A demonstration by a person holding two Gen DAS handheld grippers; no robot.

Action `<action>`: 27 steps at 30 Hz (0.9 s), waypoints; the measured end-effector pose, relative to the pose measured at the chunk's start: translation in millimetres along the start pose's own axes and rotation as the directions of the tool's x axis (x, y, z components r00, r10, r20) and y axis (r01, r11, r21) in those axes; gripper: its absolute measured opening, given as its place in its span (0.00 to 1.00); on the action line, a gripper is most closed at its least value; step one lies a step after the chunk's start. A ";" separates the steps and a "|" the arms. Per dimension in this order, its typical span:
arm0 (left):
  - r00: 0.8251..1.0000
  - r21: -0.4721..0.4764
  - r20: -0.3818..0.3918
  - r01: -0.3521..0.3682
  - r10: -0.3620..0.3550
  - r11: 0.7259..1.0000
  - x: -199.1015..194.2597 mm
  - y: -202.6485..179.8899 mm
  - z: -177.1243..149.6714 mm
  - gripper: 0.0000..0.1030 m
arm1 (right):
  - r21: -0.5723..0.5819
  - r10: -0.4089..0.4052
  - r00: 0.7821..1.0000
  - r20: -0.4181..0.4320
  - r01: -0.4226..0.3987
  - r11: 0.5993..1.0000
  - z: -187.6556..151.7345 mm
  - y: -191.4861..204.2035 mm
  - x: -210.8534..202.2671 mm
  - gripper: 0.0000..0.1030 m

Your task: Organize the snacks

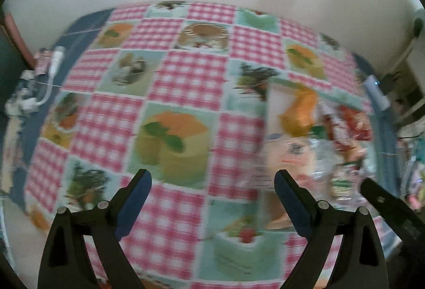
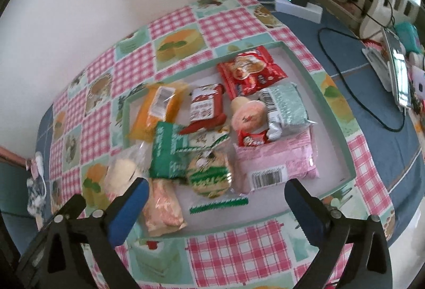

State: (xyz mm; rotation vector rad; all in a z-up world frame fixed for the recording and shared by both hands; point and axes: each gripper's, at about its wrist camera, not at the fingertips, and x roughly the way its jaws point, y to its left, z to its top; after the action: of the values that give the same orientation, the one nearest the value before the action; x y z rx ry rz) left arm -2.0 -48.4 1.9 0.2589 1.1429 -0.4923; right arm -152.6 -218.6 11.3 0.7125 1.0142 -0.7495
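Observation:
A shallow tray with a pale green rim (image 2: 332,113) lies on the chequered tablecloth and holds several snack packs: an orange pack (image 2: 156,108), a red pack (image 2: 249,71), a silver-green pack (image 2: 287,106), a pink pack (image 2: 276,161), a green pack (image 2: 167,151) and a round biscuit pack (image 2: 209,177). My right gripper (image 2: 216,190) hangs open above the tray's near side, nothing between its fingers. My left gripper (image 1: 212,182) is open over bare tablecloth, left of the blurred tray (image 1: 273,103) and its orange pack (image 1: 300,113).
A white power strip (image 2: 297,6) with a black plug and black cables lies on the blue cloth at the far right, beside a phone on a stand (image 2: 398,71). White cable items (image 1: 50,68) lie at the table's left edge. A white wall runs behind.

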 end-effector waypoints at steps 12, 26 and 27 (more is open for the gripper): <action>0.993 0.039 0.057 -0.107 0.105 0.993 -9.3 10.1 -18.7 0.91 | -0.128 -0.035 0.999 0.037 0.039 0.991 -39.3 21.7 -10.8 1.00; 0.987 0.064 0.075 -0.150 0.145 0.987 -18.7 10.8 -38.5 0.91 | -0.146 -0.055 0.995 0.077 0.066 0.987 -54.0 18.3 -22.7 1.00; 0.986 0.063 0.078 -0.151 0.146 0.987 -19.6 11.1 -38.9 0.91 | -0.145 -0.056 0.995 0.078 0.066 0.987 -54.2 17.8 -22.9 1.00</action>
State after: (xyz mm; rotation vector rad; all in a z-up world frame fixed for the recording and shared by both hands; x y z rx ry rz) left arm -34.1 -17.0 3.6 0.3797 1.0286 -0.4062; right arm -171.3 -160.3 16.1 0.5244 1.0167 -0.7401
